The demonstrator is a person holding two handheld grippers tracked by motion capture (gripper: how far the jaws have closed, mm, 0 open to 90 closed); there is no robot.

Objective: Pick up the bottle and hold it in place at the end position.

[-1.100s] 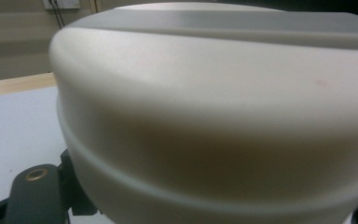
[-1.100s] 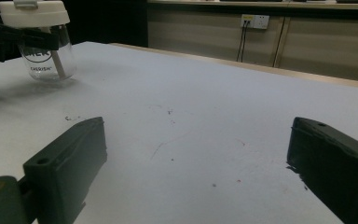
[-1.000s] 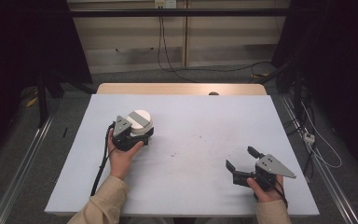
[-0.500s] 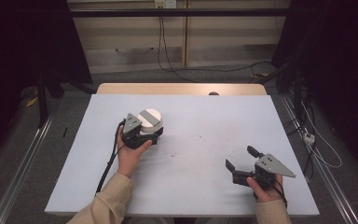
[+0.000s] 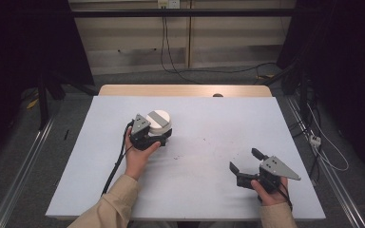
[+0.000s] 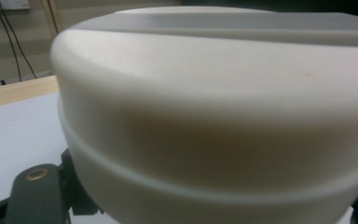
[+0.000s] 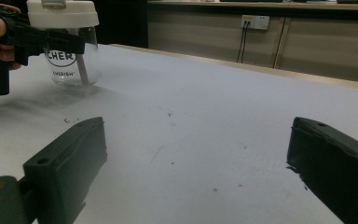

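- On the counter's left half: left tool clamped on a lidded jar, jaws gripping w/ little gap left; jar stands upright, far from the right tool.
- Right tool: jaws wide apart, nothing btwn them, low over the counter.
- Risk: grip sits near the lid; clear wall looks slick, so jar could slip or tip if dragged fast.
- Materials: lid matte cream plastic, rounded, grey strip on top; body clear w/ printed logo; counter pale, scuffed.
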